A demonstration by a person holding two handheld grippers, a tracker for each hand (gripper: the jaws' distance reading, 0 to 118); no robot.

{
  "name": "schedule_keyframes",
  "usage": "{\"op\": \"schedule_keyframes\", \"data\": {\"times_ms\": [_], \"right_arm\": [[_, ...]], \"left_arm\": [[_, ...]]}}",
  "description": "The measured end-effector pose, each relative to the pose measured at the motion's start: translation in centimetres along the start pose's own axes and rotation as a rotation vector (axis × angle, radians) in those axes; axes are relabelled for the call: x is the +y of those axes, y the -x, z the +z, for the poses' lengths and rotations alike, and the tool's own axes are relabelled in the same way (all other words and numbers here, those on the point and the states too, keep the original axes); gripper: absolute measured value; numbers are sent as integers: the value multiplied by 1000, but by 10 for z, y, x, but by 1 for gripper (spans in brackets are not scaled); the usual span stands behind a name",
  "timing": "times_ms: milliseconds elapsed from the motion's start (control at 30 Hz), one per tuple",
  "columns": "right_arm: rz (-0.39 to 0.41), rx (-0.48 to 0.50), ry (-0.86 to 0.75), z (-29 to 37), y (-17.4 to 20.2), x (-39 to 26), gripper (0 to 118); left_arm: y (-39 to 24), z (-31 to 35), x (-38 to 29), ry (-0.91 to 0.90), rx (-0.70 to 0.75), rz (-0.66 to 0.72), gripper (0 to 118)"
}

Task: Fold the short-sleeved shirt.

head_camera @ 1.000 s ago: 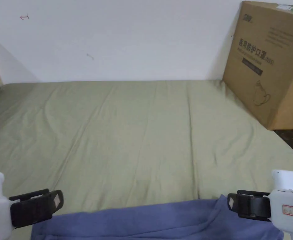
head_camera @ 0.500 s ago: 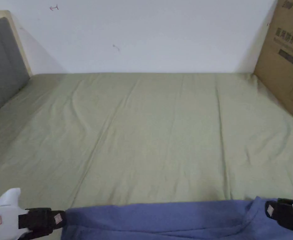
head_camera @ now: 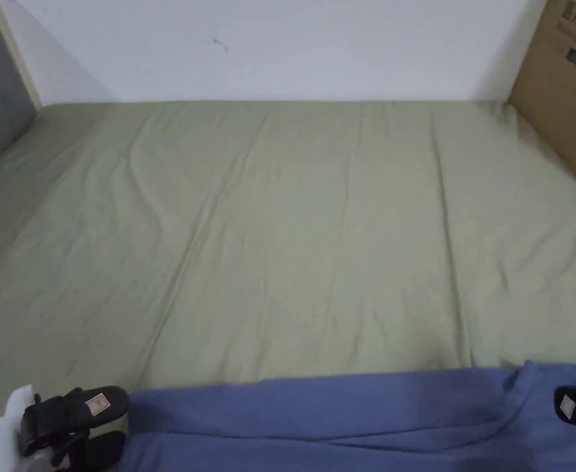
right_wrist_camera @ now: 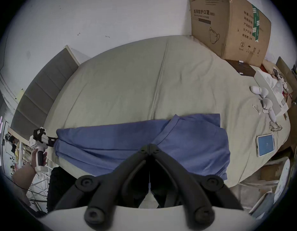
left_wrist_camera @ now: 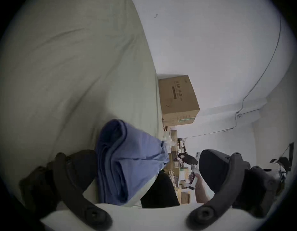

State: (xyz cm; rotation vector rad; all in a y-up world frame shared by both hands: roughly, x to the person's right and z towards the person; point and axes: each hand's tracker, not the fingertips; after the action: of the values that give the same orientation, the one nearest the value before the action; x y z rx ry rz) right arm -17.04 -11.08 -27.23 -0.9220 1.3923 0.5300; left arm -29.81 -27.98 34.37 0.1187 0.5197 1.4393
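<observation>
Blue shirt [head_camera: 354, 418] lies as long band along near edge of bed [head_camera: 293, 233]; long axis runs from left gripper [head_camera: 90, 424] to right gripper [head_camera: 572, 407].

Left gripper: jaws spread wide, shirt end between them, not clamped.

Right gripper: jaws closed together against shirt fabric; whether cloth is pinched cannot be confirmed.

Left gripper at shirt's bunched end. Judgement: close it there first.
</observation>
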Motion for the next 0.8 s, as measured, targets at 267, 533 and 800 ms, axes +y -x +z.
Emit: {"op": "schedule_keyframes", "data": {"times_ms": [267, 533, 800], "right_arm": [[-2, 20, 27, -7, 11, -2, 0], [28, 38, 66, -18, 16, -8, 0], [70, 50, 88, -30, 29, -12, 0]], "left_arm": [[-3, -43, -2, 172, -55, -54, 118], [12, -52, -1, 115, -137, 123, 107], [14, -38, -8, 78, -29, 23, 67]]}}
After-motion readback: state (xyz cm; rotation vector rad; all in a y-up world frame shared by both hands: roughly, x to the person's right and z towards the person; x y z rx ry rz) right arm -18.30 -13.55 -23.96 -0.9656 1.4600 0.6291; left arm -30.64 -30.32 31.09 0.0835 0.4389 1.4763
